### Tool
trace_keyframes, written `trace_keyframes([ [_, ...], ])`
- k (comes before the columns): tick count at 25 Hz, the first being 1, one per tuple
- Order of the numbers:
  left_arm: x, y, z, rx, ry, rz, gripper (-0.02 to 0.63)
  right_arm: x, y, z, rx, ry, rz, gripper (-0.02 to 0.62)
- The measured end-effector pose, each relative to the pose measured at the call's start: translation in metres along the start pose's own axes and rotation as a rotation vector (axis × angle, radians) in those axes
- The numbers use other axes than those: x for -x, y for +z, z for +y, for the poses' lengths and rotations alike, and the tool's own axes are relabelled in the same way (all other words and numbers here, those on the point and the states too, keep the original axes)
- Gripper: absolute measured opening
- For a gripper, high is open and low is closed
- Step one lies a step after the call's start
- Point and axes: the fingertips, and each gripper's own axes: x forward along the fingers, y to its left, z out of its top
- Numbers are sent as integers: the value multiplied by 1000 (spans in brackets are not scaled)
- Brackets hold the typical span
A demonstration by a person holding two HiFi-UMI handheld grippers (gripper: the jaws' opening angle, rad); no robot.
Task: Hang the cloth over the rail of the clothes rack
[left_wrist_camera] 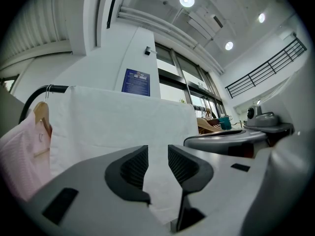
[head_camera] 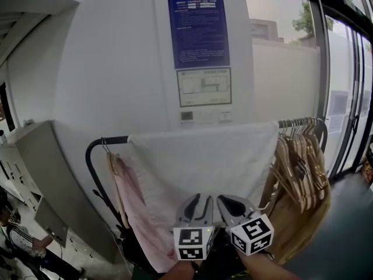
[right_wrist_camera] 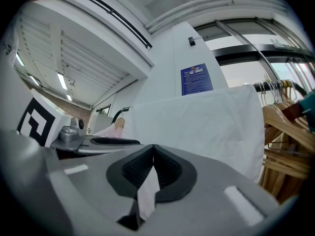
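Observation:
A white cloth hangs draped over the black rail of the clothes rack, spread wide between the garments. Both grippers sit side by side in front of its lower part. My left gripper has its jaws apart, and a flap of the cloth lies loosely in the gap between them. My right gripper is shut on a fold of the cloth; a white strip sticks out below its closed pads.
A pink garment hangs on a hanger at the rack's left end. Several wooden hangers crowd the right end. A white wall with a blue notice stands behind; glass panels are at right. A person is at the lower left.

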Motion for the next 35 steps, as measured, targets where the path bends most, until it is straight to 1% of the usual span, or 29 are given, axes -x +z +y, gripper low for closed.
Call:
trace_keyframes([
  [7, -3, -1, -1, -4, -3, 0, 129, -3, 3, 2, 4, 6, -13, 3],
  [28, -8, -4, -1, -4, -12, 13, 127, -9, 0, -1, -17, 6, 5, 2],
  [35, -9, -2, -1, -7, -13, 4, 127, -10, 0, -4, -22, -2, 5, 2],
])
